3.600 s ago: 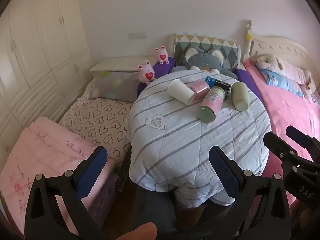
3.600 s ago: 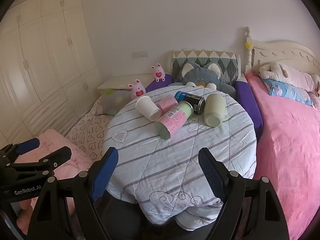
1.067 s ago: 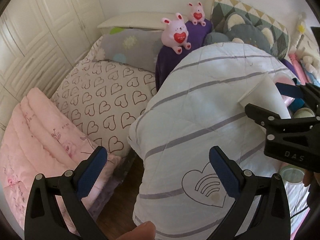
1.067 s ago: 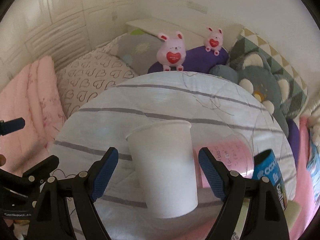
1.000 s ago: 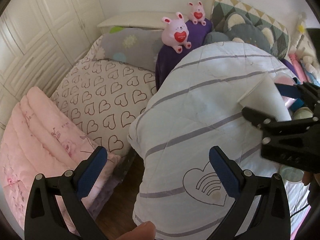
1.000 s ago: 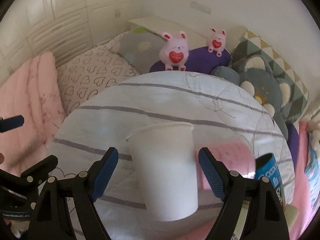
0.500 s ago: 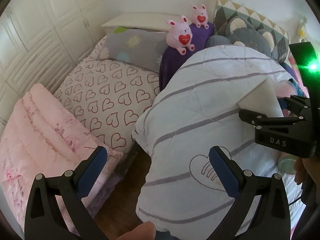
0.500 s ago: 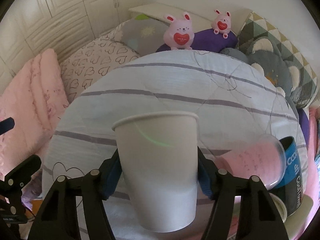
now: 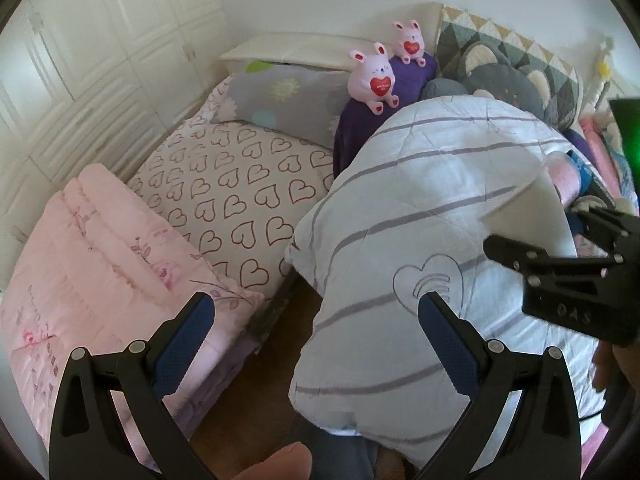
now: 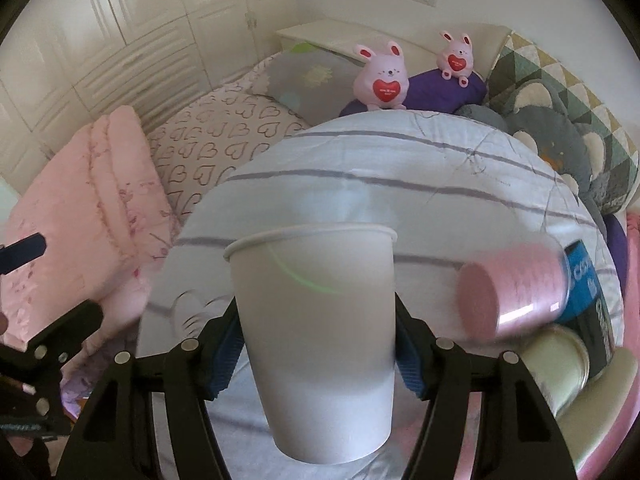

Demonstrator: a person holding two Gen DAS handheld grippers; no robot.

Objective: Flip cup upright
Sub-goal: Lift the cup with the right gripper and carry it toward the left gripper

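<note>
My right gripper pinches the white paper cup, mouth up, above a round table draped in a striped white quilt. My left gripper hangs spread, holding nothing. A pink cup lies tipped beside it. Beyond: heart-print bedding, pink bunny toys, white wardrobes.

Black left gripper, blue pads, silver screws
</note>
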